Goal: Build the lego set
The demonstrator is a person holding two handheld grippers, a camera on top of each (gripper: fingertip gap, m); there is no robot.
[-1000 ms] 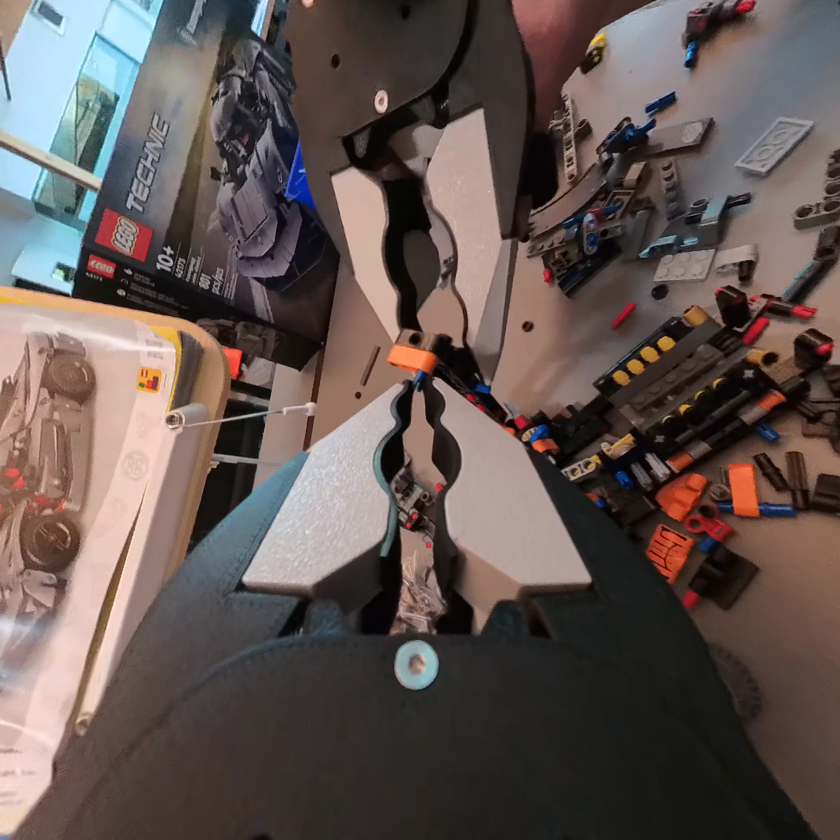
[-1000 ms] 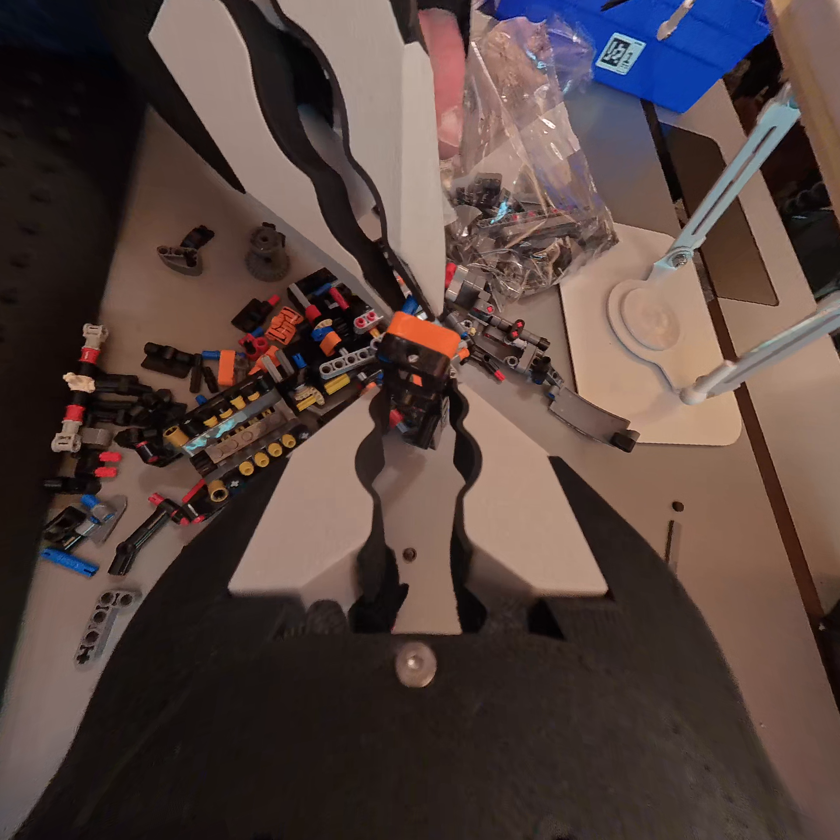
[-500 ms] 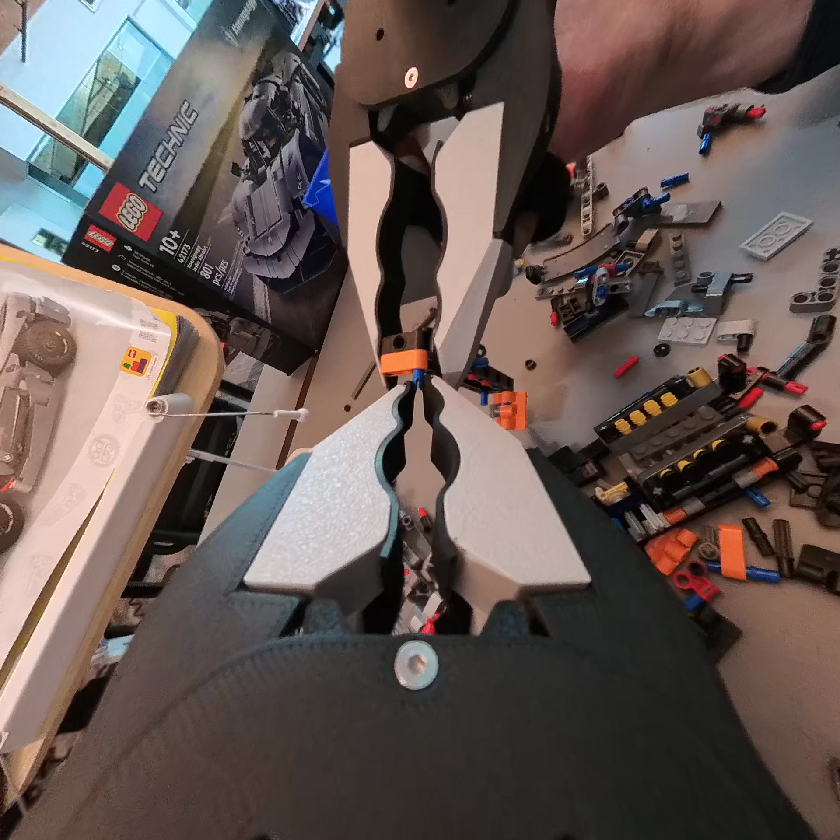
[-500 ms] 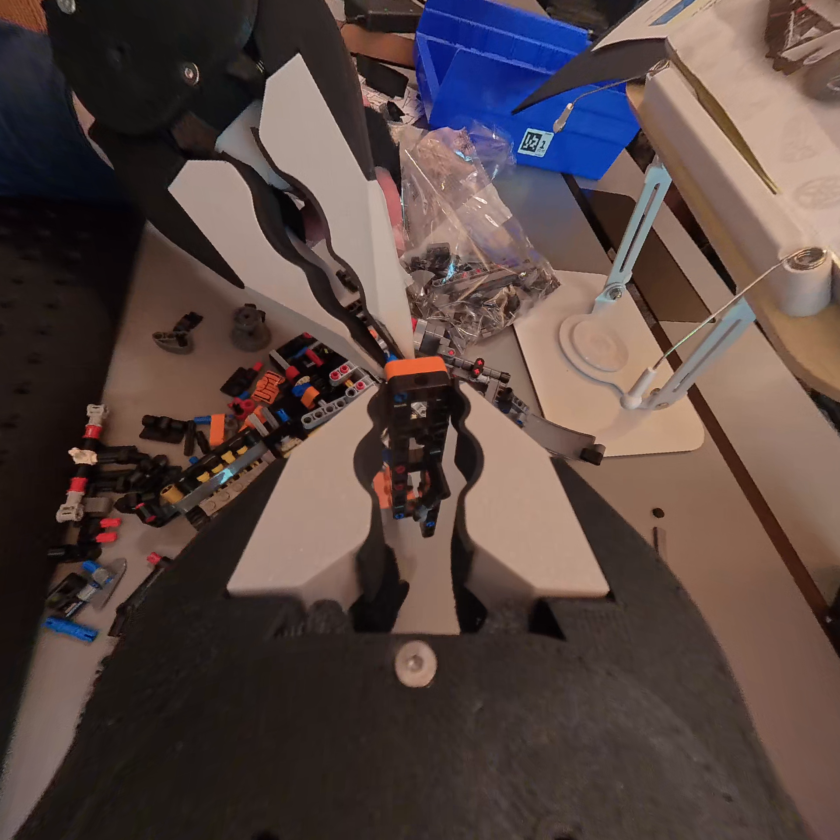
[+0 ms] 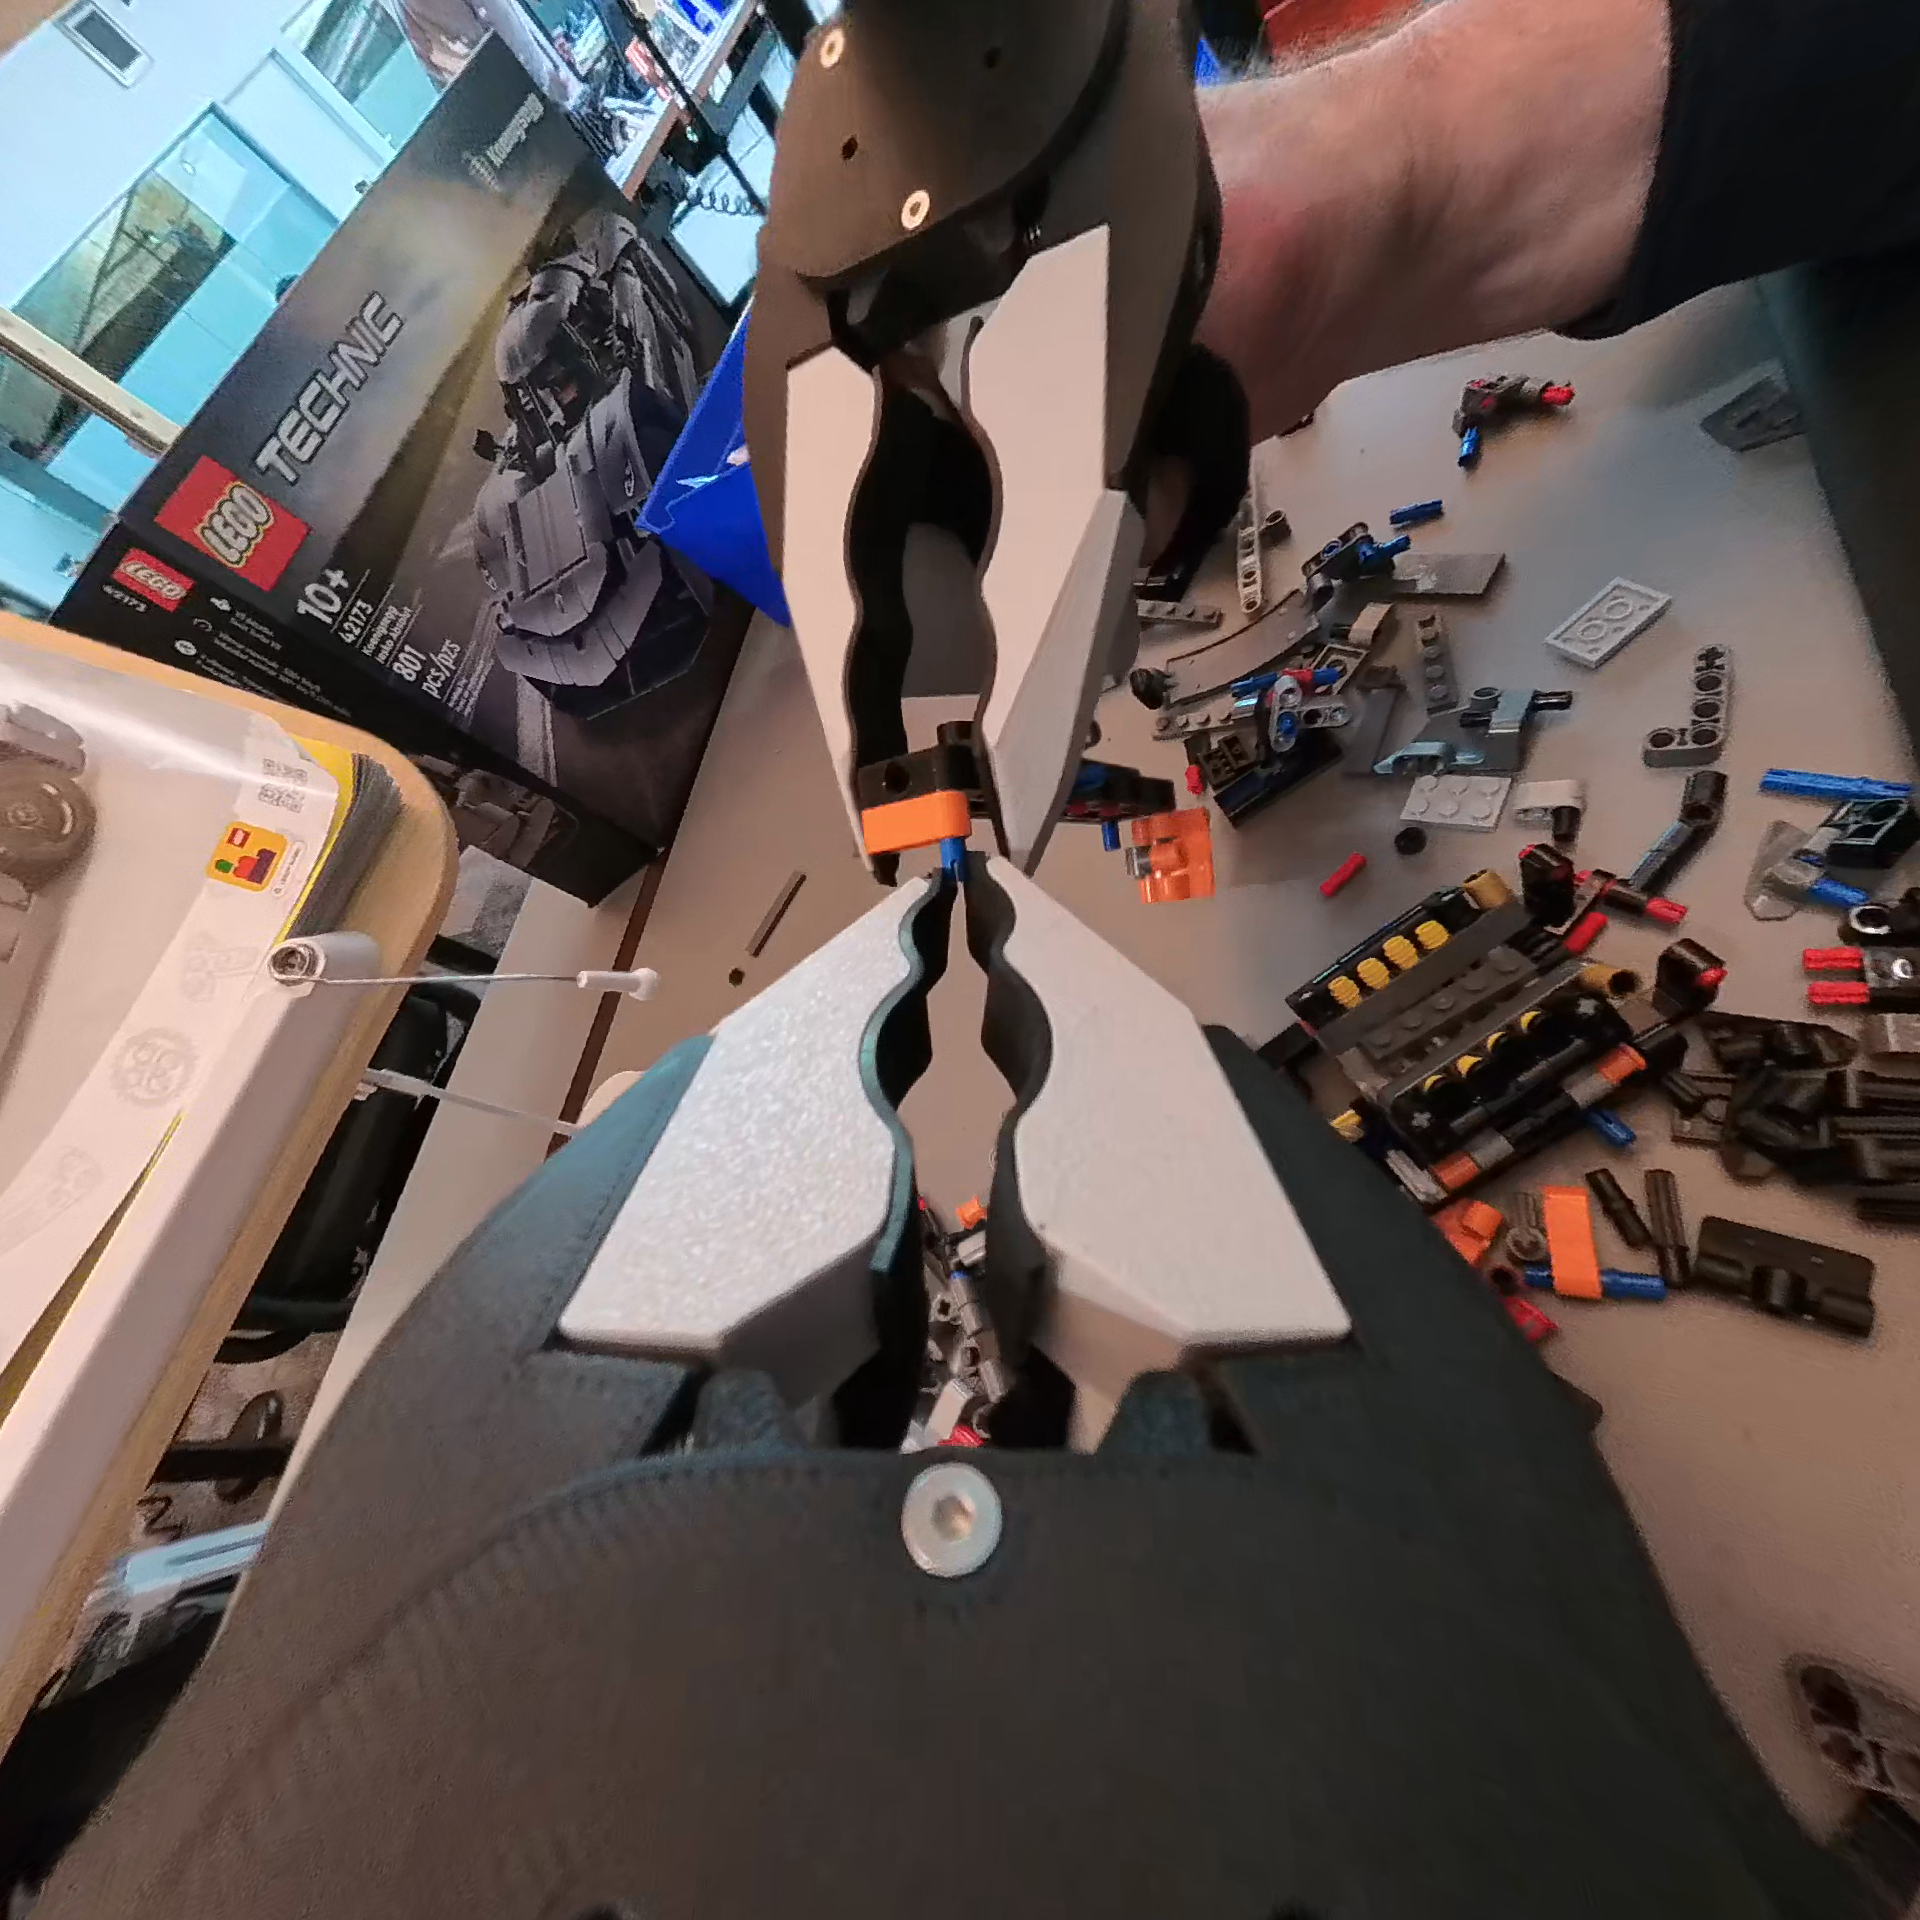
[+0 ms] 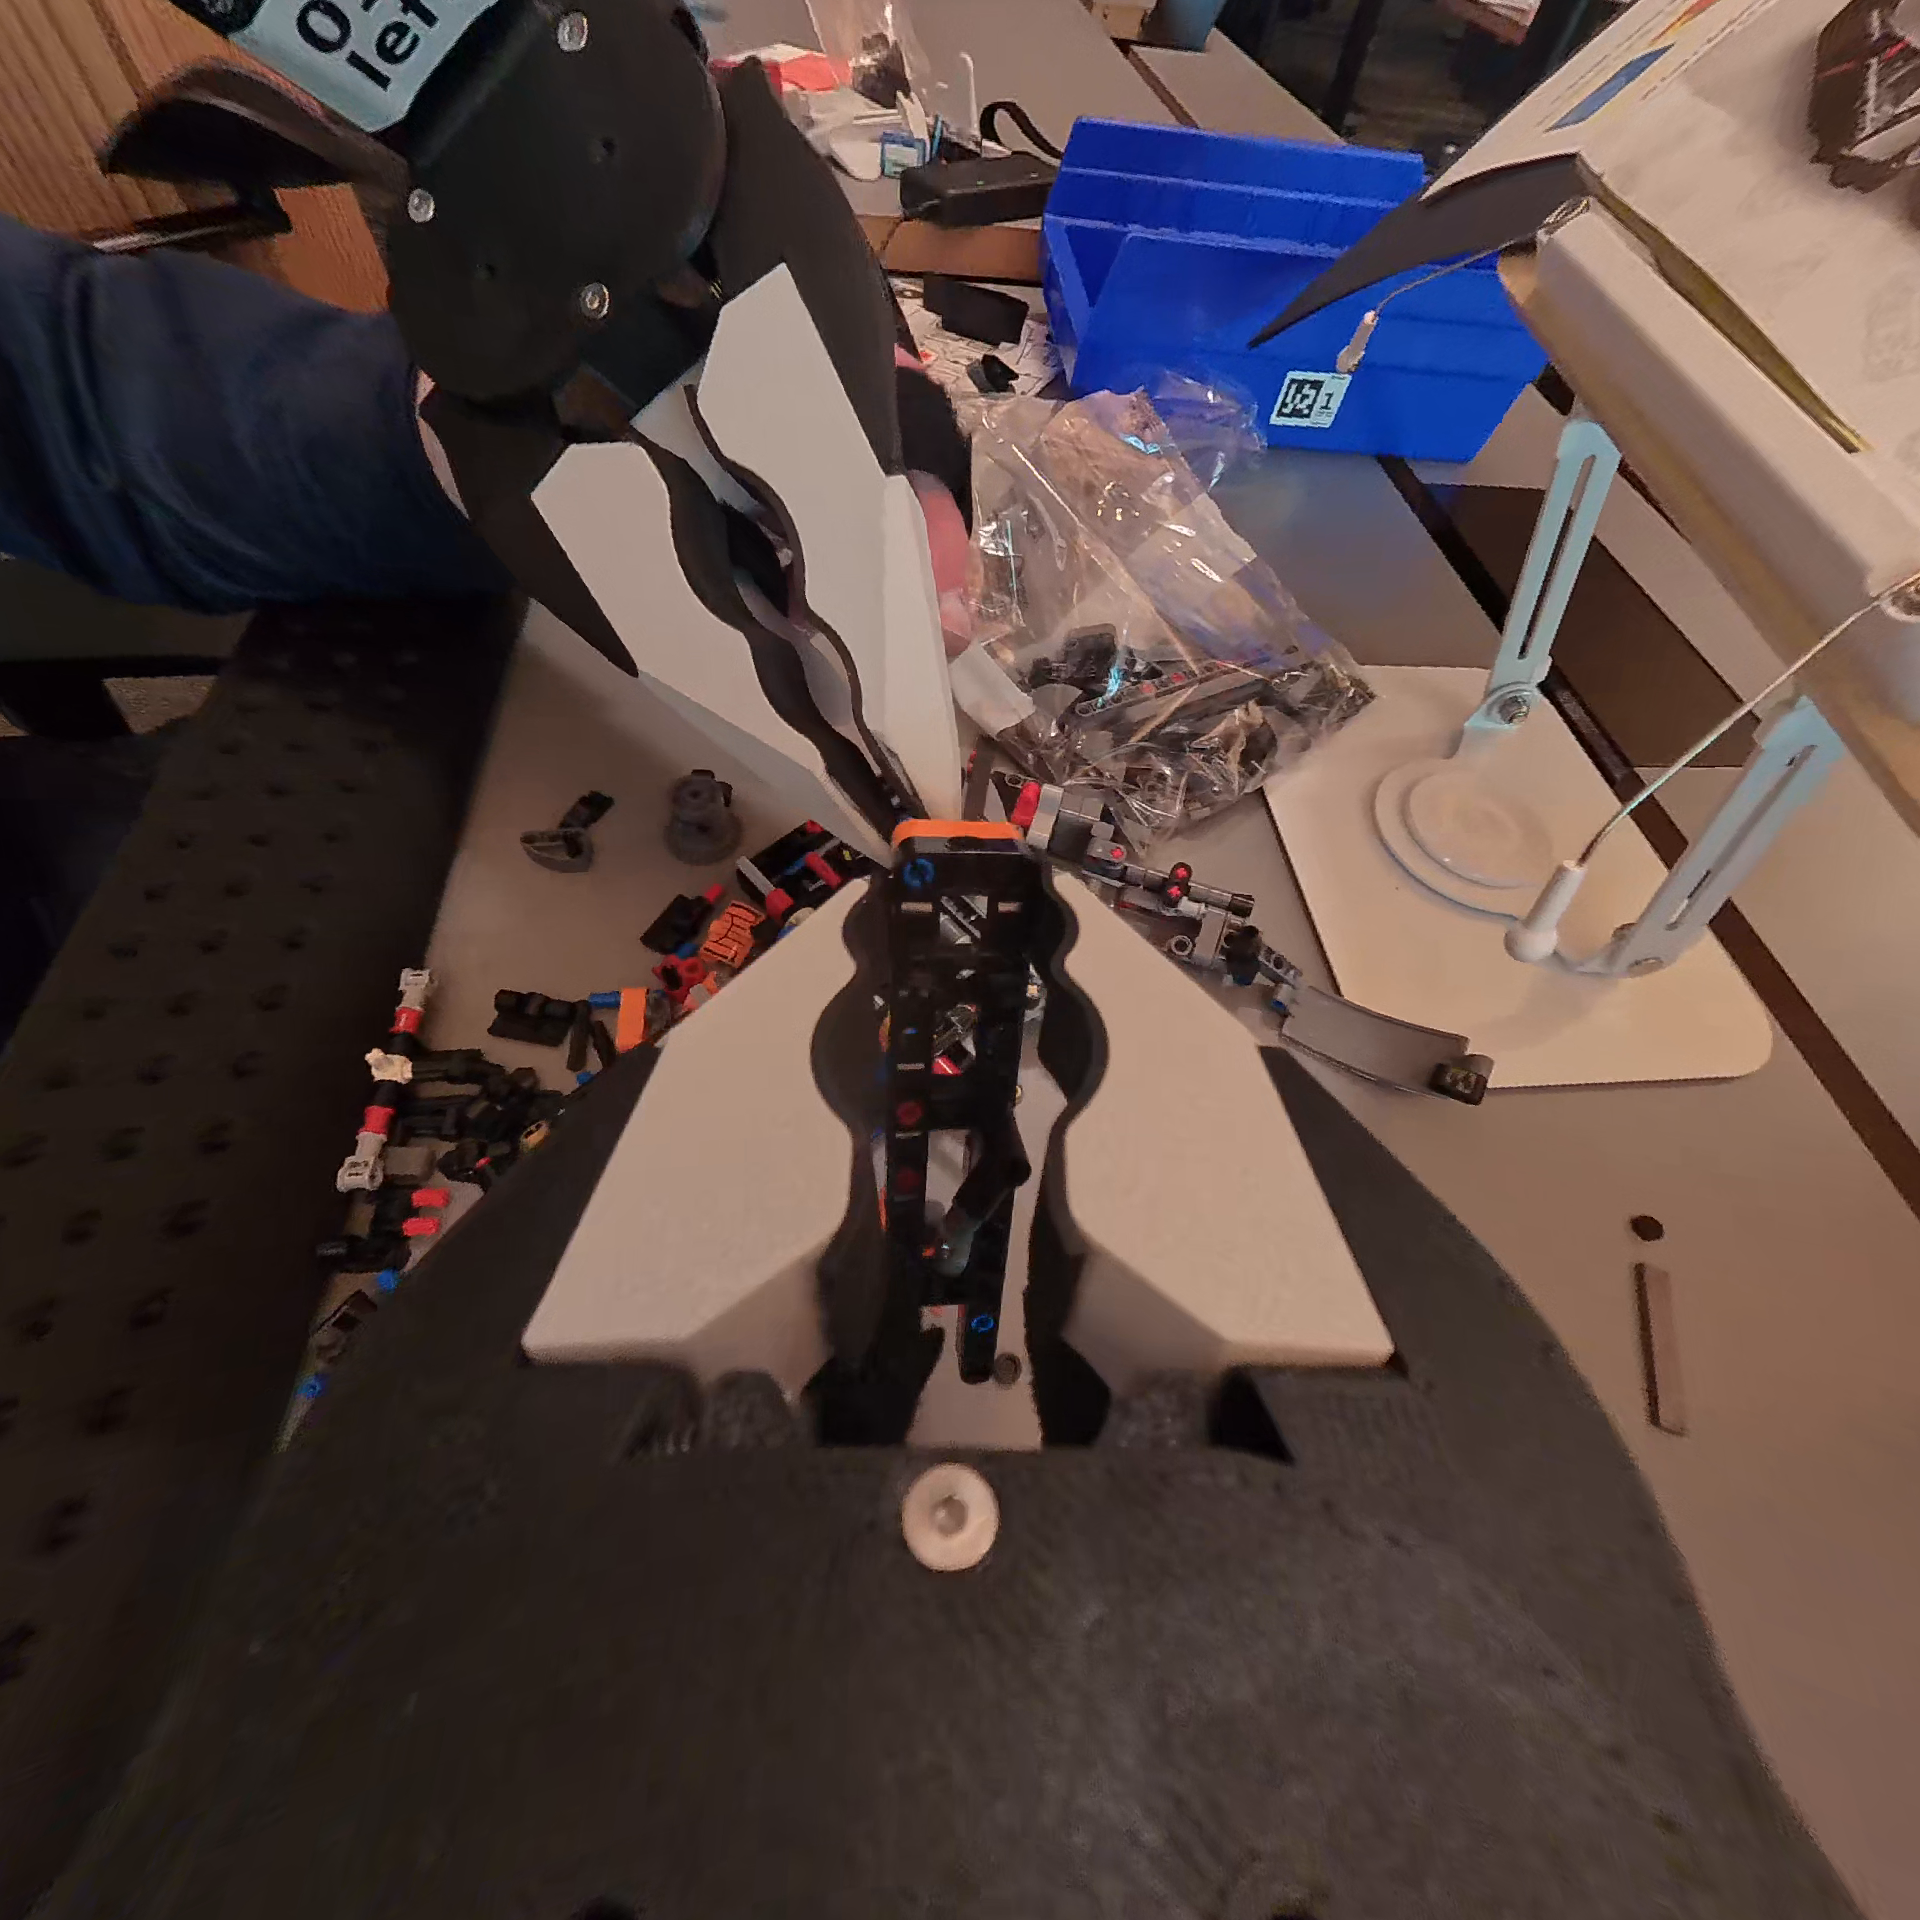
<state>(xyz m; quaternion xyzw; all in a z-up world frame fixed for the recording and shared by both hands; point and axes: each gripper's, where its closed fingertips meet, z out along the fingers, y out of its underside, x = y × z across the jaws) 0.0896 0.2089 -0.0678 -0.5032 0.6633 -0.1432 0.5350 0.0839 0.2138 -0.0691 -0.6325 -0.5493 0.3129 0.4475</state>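
I am working over a grey table [image 5: 1714, 1558] with loose Technic parts strewn across its right half in my left wrist view, the set's box [image 5: 416, 499] standing at the far left and the instruction booklet [image 5: 135, 935] propped on a stand at the near left. In my right wrist view a clear bag of parts [image 6: 1132, 644] lies far of centre, with a blue bin [image 6: 1247, 301] beyond it. My right gripper [image 6: 961, 883] is clamped on the black frame subassembly [image 6: 951, 1091], which runs lengthwise between the fingers and ends in an orange cap [image 6: 956, 831] at the tips. My left gripper [image 5: 951, 883] is closed down on a small blue pin [image 5: 950, 854], tip to tip with the other tool, so the pin points up at the orange piece [image 5: 914, 819] on the frame's end. I judge the step to be seating that pin into a hole under the orange cap. To do it well I would keep the pin's axis straight in line with the hole, hold the frame rigid with the right tool, and push steadily along the pin, not sideways; so little of the pin is pinched that any tilt could twist it out of the jaws. I cannot tell whether it has already entered the hole.
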